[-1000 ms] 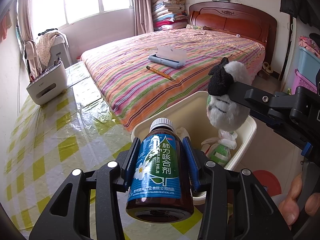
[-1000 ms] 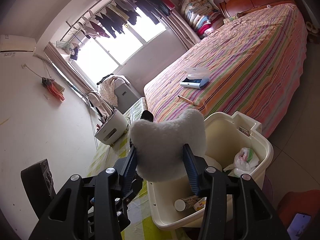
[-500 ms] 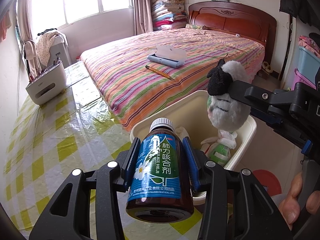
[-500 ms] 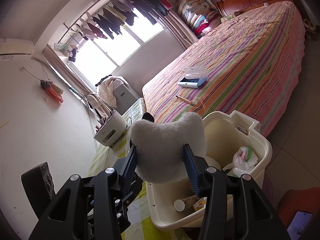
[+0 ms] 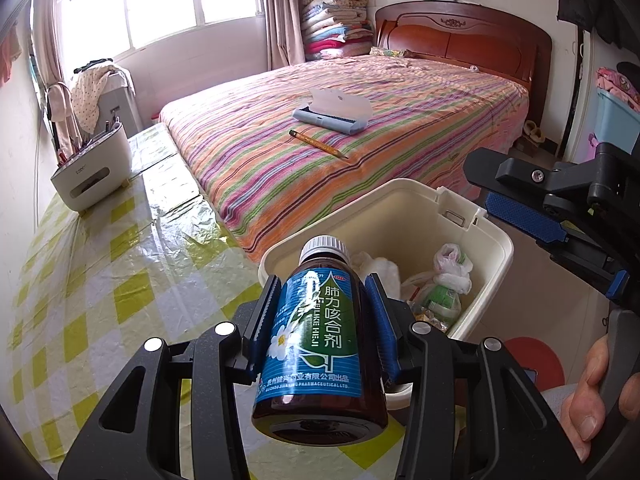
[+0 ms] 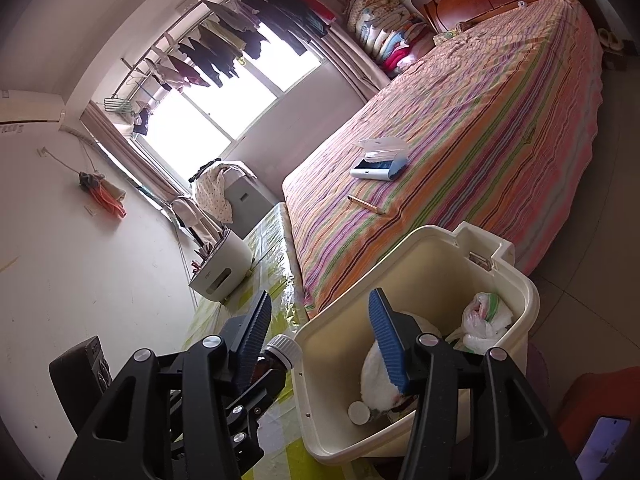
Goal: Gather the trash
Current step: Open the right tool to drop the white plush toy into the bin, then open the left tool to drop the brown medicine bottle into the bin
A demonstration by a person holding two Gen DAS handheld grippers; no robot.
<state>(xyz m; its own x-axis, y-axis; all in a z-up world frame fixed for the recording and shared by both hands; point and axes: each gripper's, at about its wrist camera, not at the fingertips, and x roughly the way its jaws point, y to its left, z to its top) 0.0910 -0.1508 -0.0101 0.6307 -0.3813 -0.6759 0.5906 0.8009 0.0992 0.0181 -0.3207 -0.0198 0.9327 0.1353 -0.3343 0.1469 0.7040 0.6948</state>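
Both tongs (image 5: 324, 320) (image 6: 320, 340) level over cream bin (image 6: 520, 280)

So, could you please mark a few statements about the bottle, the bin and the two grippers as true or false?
1. The left gripper holds a brown medicine bottle with a blue label. True.
2. The bottle's cap is off. False: a white cap sits on its neck.
3. The right gripper clamps a plush toy. False: its jaws are opening with nothing between them; the white plush toy lies inside the cream bin.
4. A pencil lies on the striped bed. True.
5. The bin is empty. False: it also holds a tied plastic bag and other rubbish.
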